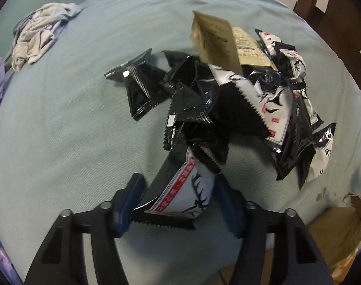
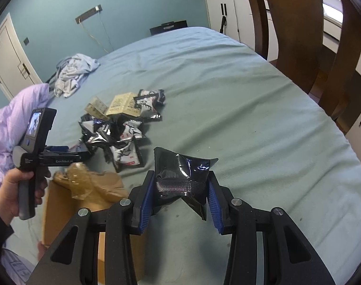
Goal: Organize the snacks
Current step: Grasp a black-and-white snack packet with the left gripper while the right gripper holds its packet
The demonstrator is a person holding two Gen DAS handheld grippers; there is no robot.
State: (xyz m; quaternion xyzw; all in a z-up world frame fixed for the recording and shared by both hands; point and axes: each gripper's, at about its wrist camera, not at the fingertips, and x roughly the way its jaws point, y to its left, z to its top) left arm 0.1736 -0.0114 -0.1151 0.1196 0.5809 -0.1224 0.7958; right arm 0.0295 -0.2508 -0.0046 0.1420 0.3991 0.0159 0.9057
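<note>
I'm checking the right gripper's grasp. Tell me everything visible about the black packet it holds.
The glossy black foil snack packet sits crumpled between the right gripper's blue ribbed fingers, which press its sides. A ridged seal band crosses its middle; one corner hangs below. It is held above the pale green bedsheet, apart from the packet pile.

Left hand-held gripper clamped on packet; right hand-held gripper likewise clamped.

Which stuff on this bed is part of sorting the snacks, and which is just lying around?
Job:
snack pile
white deer packet in left gripper
black packet in right gripper
cardboard box

Lying about:
crumpled clothes
purple duvet
</note>
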